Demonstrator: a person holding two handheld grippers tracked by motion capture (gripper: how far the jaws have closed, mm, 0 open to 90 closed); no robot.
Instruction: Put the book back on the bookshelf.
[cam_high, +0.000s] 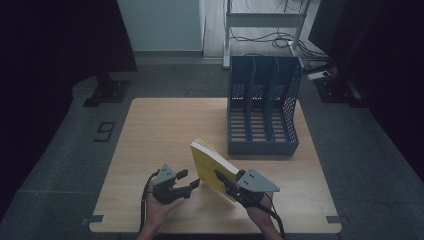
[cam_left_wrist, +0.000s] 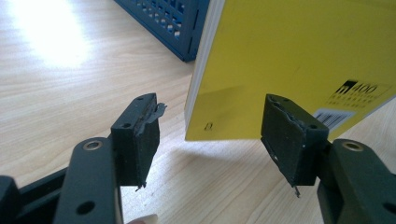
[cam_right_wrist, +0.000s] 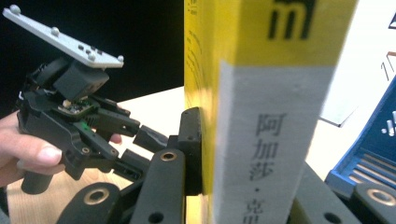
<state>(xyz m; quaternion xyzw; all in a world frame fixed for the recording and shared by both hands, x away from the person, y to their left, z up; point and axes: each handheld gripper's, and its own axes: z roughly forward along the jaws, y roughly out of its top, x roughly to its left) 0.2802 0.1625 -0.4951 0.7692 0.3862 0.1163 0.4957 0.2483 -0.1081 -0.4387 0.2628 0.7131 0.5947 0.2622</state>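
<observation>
Your right gripper (cam_high: 226, 181) clamps the yellow book (cam_high: 212, 165) across its spine, tilted above the table (cam_high: 150, 130) near the blue file rack (cam_high: 263, 107) — your left gripper (cam_high: 186, 181) waits beside it, jaws wide, holding nothing — likely ready to steady it

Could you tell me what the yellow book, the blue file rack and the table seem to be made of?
Yellow book: paper pages, smooth, slightly glossy card cover. Blue file rack: apparently moulded plastic, matte, with perforated walls. Table: pale wood or wood-look laminate, judging by its grain lines.
</observation>
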